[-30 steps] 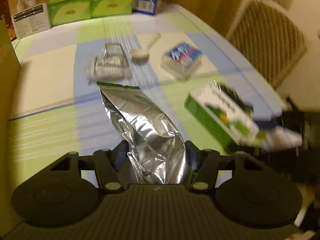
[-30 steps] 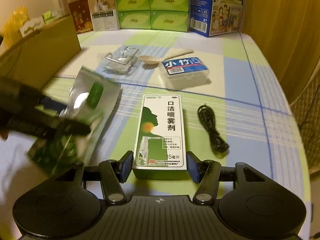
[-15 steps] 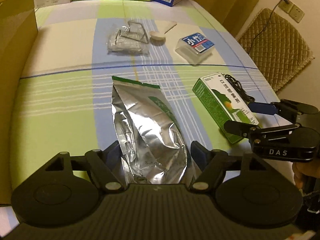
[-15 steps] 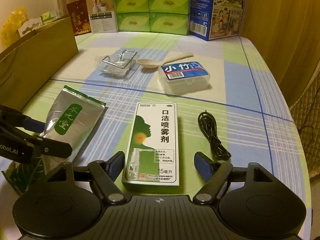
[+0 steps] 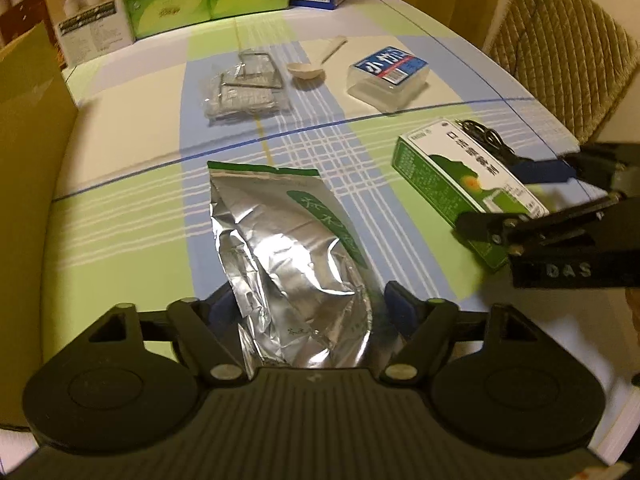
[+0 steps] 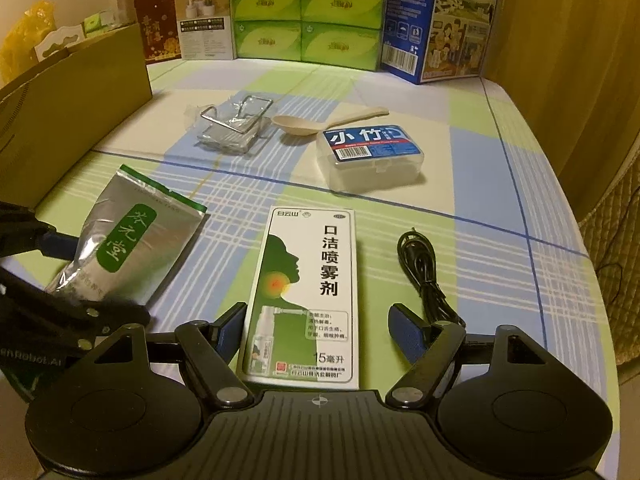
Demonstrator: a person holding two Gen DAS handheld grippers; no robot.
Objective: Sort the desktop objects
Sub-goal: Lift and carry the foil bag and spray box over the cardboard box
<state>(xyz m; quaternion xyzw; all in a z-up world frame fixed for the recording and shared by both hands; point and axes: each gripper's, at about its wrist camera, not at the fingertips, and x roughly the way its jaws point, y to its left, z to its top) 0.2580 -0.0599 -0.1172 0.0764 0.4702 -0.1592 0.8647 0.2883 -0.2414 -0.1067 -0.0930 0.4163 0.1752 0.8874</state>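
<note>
- The left hand-held gripper (image 5: 310, 304) straddles the near end of the foil pouch (image 5: 288, 256), which lies flat on the tabletop (image 5: 120, 220). Its jaws have just been closing, yet a gap shows at the right pad, so the pouch sits between them unpressed. The left pad is mostly hidden behind the foil.
- The pouch's near edge is cut off by the gripper body.
- The right hand-held gripper (image 6: 316, 326) stands released around the near end of the spray box (image 6: 306, 292); its jaws have just been opening, and both blue pads stand clear of the box sides.
- The box's bottom edge is hidden under the gripper body.
- A black cable (image 6: 424, 272) lies just right of the box, its near end running behind the right finger.
- Farther on sit a clear case (image 6: 370, 156) with a blue label, a pale spoon (image 6: 316, 122) and a wire rack (image 6: 236, 124) in a clear wrap; what else the wrap holds is hard to make out.
- A cardboard box (image 6: 80, 92) at the left is cut off by the frame.
- Green cartons (image 6: 304, 12) line the far edge.
</note>
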